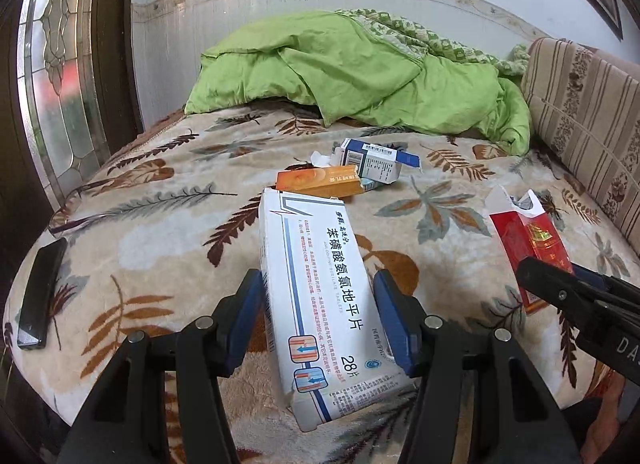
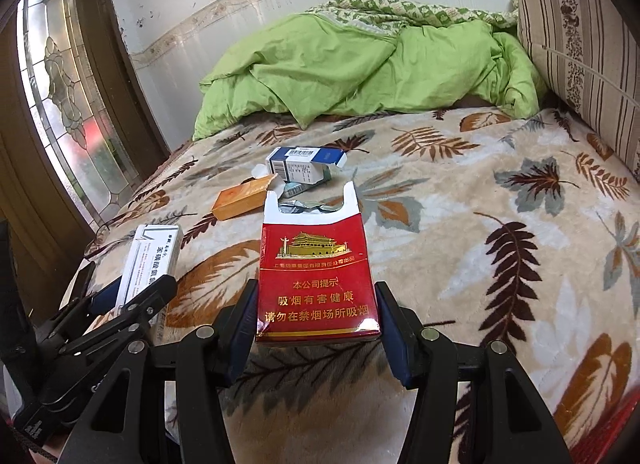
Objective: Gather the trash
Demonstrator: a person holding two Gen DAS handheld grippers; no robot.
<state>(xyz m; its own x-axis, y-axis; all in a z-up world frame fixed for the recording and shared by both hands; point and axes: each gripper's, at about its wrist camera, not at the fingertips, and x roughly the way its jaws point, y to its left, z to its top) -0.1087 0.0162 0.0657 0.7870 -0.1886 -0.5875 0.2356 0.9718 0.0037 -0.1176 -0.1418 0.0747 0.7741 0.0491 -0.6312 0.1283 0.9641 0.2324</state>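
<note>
My left gripper [image 1: 318, 284] is shut on a long white medicine box [image 1: 320, 304] with blue stripes, its blue pads pressing both long sides, and holds it above the bed. My right gripper [image 2: 316, 292] is shut on an opened red cigarette pack [image 2: 316, 276] with a torn white top. In each wrist view the other gripper shows at the edge: the right gripper [image 1: 560, 288] with the red pack [image 1: 524, 240], and the left gripper [image 2: 132, 296] with the white box [image 2: 154, 260]. An orange box [image 1: 320, 182] and a blue-and-white box [image 1: 372, 160] lie mid-bed.
The leaf-patterned blanket [image 1: 160, 224] covers the bed. A green duvet [image 1: 360, 72] is bunched at the far end by the wall. A striped cushion [image 1: 588, 112] lines the right side. A black phone [image 1: 42, 292] lies near the left edge, beside a glass door [image 1: 60, 84].
</note>
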